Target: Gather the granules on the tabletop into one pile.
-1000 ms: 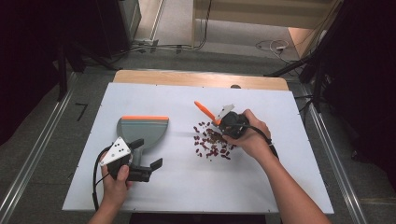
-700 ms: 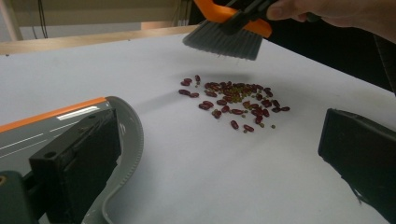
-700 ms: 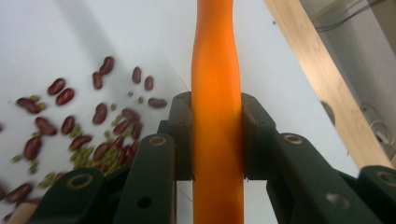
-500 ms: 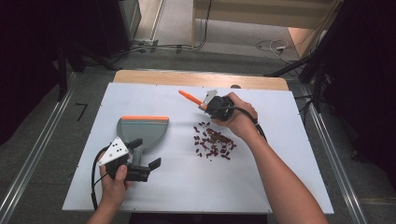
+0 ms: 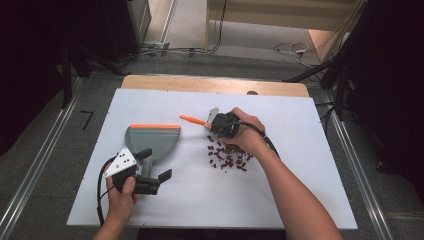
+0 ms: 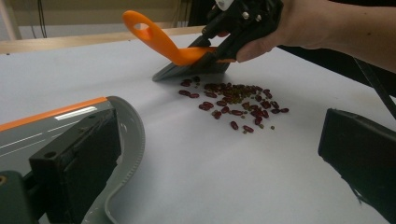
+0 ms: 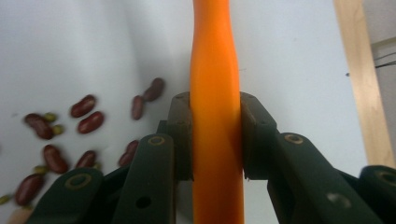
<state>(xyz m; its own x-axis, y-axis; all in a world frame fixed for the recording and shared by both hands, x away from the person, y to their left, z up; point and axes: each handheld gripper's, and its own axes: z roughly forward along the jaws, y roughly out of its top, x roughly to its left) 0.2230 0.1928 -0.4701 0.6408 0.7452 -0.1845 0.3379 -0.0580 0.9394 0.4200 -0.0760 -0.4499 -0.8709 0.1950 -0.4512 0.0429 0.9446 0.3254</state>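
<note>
Right gripper view: right gripper (image 7: 215,140) pinches the orange brush handle (image 7: 215,93), its bristles hidden from sight.

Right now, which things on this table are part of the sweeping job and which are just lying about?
In the job:
- brush, clamped in the right gripper
- scattered beans
- dustpan, by the left gripper

Lying about:
- cables on the floor beyond the table
</note>
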